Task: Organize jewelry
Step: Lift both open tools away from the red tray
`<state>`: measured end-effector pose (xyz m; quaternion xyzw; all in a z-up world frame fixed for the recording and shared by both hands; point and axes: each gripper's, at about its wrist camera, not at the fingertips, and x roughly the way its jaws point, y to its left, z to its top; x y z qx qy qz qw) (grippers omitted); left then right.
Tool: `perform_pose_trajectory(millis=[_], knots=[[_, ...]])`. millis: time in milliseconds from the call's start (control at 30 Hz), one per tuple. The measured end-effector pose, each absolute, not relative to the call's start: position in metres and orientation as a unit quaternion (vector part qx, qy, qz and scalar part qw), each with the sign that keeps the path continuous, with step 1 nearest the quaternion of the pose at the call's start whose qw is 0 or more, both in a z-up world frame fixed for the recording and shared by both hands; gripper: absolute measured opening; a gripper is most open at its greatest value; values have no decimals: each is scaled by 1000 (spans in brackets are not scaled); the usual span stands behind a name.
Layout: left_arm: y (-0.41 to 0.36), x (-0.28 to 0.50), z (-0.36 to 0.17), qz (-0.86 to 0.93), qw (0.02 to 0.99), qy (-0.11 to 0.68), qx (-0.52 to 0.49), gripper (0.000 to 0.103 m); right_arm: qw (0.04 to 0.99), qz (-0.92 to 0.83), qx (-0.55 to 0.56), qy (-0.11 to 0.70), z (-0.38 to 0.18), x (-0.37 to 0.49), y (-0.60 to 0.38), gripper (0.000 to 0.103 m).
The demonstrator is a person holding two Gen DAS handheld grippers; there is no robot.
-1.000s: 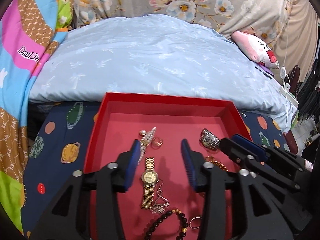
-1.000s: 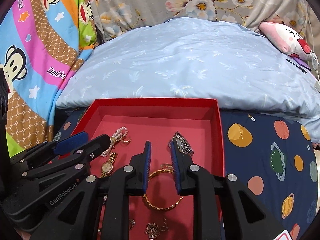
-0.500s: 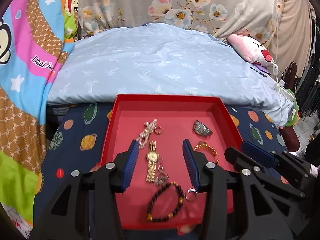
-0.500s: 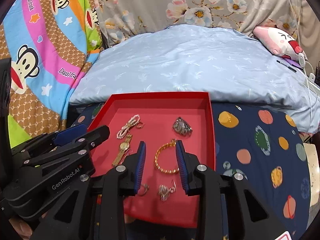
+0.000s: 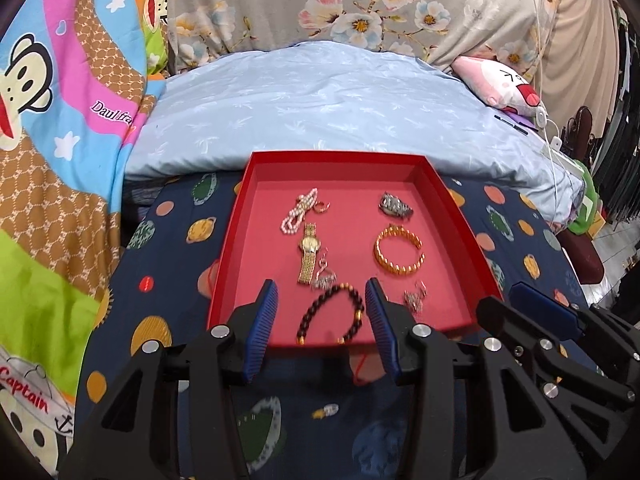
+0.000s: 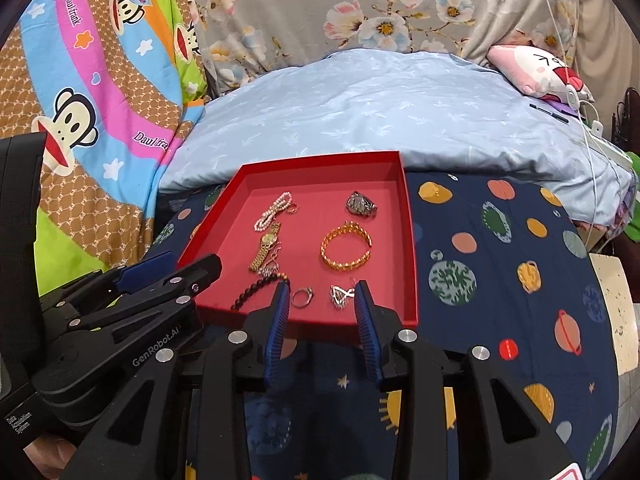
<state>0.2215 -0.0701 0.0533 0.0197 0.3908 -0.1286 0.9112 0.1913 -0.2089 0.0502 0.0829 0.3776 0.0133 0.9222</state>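
Both tongs, left and right, gaping empty, now farther back from red tray.

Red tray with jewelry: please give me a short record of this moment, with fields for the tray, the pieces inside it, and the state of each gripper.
tray: red tray, open top, on the dark planet-print cloth
far row: pearl strand left, silver watch right
middle: gold watch left, gold bracelet right
near edge: dark bead bracelet, silver ring, silver pendant
left gripper: open, empty, near the tray's front edge
right gripper: open, empty, near the tray's front edge
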Motion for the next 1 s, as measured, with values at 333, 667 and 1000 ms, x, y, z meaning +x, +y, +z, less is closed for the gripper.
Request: perform_pose_trajectory(millis=[333, 667, 1000], knots=[[-68, 185, 45, -118, 909, 399, 31, 44, 920, -3, 86, 382, 42, 155, -203, 41], [-64, 160, 36, -98, 910, 400, 44, 44, 919, -18, 69, 389, 33, 130, -193, 42], [-56, 147, 33, -73, 911, 404, 39, 56, 919, -39, 67, 387, 31, 118, -192, 55]])
